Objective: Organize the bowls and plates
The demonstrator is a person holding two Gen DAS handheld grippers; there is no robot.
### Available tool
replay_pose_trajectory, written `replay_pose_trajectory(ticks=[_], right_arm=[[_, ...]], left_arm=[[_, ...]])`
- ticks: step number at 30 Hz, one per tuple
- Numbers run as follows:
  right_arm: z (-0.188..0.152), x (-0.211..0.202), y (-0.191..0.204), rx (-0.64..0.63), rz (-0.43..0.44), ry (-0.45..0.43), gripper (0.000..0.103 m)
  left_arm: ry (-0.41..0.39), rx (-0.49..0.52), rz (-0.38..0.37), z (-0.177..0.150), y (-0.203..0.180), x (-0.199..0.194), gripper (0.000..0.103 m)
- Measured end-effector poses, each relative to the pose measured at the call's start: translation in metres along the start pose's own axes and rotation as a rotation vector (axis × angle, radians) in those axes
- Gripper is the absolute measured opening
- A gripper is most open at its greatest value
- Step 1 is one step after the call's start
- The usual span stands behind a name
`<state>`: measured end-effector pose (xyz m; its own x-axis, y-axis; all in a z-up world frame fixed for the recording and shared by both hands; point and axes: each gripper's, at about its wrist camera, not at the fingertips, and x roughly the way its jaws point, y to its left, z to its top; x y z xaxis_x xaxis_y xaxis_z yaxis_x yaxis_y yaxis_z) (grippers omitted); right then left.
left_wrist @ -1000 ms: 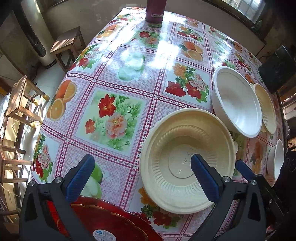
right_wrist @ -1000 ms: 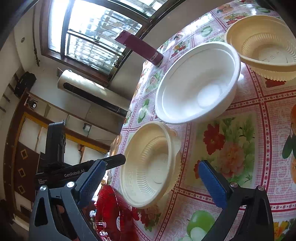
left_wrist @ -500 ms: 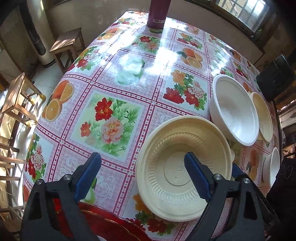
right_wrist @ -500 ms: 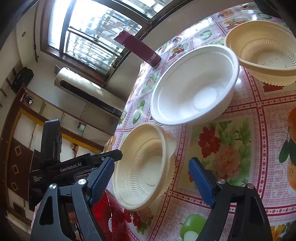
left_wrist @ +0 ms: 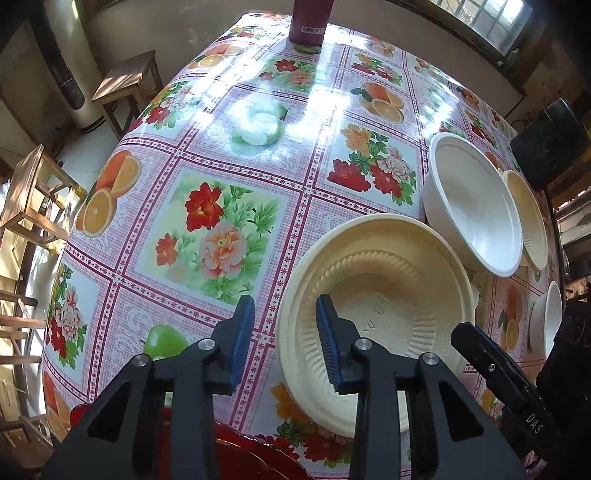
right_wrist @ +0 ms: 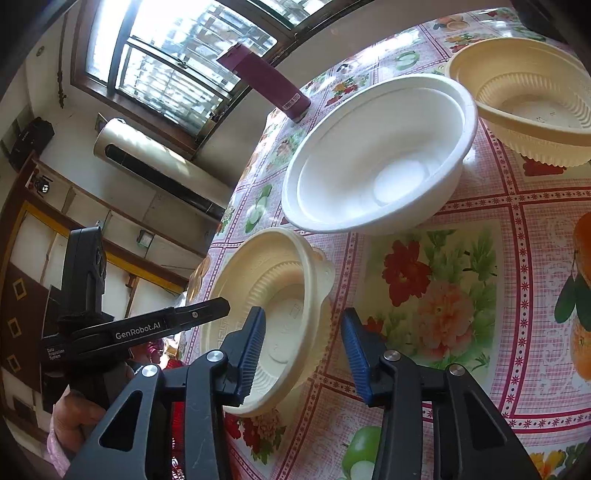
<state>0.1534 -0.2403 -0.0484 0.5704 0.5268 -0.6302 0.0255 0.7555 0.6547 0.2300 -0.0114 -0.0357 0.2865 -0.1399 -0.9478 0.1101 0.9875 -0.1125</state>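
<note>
Both grippers closing on cream bowl point(left_wrist: 376, 295) at table edge beside white bowl point(left_wrist: 476, 206): left gripper point(left_wrist: 284, 332) and right gripper point(right_wrist: 303, 350) each straddle its rim, pads not yet pressing

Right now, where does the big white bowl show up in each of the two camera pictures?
Left wrist view: the white bowl sits at the right, just beyond the cream ribbed bowl in front of the gripper.
Right wrist view: the white bowl is upper centre, between two cream bowls.
Shared landmark: the maroon bottle at the table's far edge, near the window.
</note>
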Motion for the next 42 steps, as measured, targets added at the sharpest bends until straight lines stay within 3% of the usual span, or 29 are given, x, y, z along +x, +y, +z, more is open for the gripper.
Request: replay_pose_trajectory(ticks=[2,4,6,11,22,29,38,42], right_arm=[[0.0,0.002,0.002,-0.005,-0.01,0.001,0.036],[0.0,0.003,0.001,-0.002,-0.011,0.003,0.034],[0.0,0.005,0.002,-0.006,-0.02,0.005,0.02],[0.001,0.004,-0.001,0.003,-0.027,0.0,0.015],[0.0,-0.001,-0.002,-0.005,-0.029,0.0,0.012],[-0.008,-0.012,0.016,-0.035,-0.003,-0.011,0.013],[-0.045,-0.049,0.065,-0.121,0.063,-0.088,0.013],[-0.067,-0.051,0.089,-0.166,0.077,-0.075,0.013]], left_arm=[[-0.01,0.015,0.005,-0.002,-0.001,-0.003,0.031],[-0.018,0.026,0.003,-0.004,-0.002,-0.006,0.023],[-0.019,0.035,-0.003,-0.005,-0.003,-0.007,0.018],[-0.003,0.046,-0.016,-0.007,-0.004,-0.003,0.011],[-0.018,0.058,-0.019,-0.011,-0.007,-0.007,0.009],[-0.055,0.059,-0.024,-0.021,0.004,-0.032,0.009],[-0.163,0.087,-0.019,-0.06,0.029,-0.092,0.009],[-0.185,0.078,-0.01,-0.085,0.052,-0.108,0.009]])
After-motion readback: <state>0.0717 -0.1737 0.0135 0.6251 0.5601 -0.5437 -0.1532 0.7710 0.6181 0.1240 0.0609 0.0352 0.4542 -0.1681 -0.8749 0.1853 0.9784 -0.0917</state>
